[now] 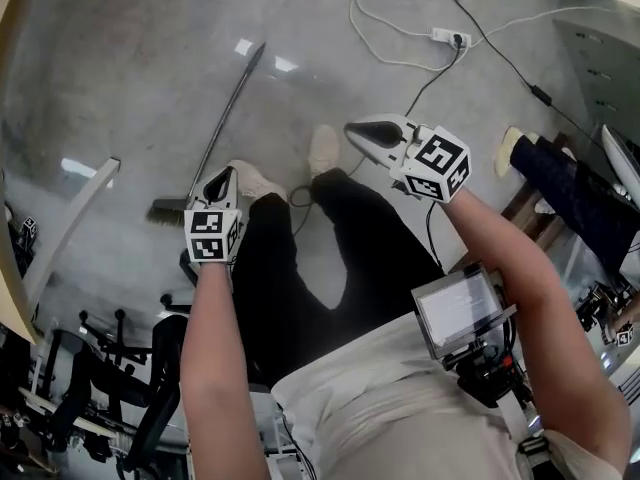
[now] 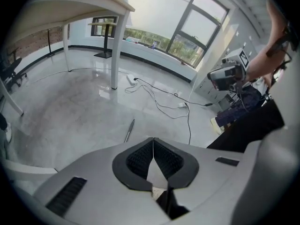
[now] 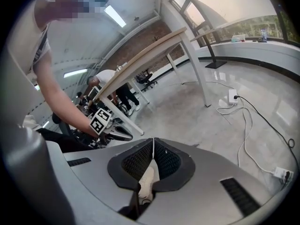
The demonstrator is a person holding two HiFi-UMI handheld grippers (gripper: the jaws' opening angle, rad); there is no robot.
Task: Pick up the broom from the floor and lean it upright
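- Grey polished floor (image 1: 120,68) fills the head view; a white table leg (image 1: 70,223) slants across its left edge, and a white cable (image 1: 375,28) loops to a power strip (image 1: 448,37) near the top
- We see the broom (image 1: 222,133) lying flat on that floor, its dark handle running up and to the right and its bristle end low at the left; nothing holds it
- Our left gripper (image 1: 228,172) hangs just right of the bristle end in the head view, angled downward; in the left gripper view its pads meet in one line with nothing between them, and the far end of the broom handle (image 2: 130,129) shows beyond them, apart from the jaws
- Our right gripper (image 1: 352,128) sits further right, above a pale shoe (image 1: 323,148); in the right gripper view its pads are likewise pressed together and empty
- Another person's leg in dark trousers (image 1: 560,183) sits at the right edge; a small screen (image 1: 458,308) is mounted by our right forearm
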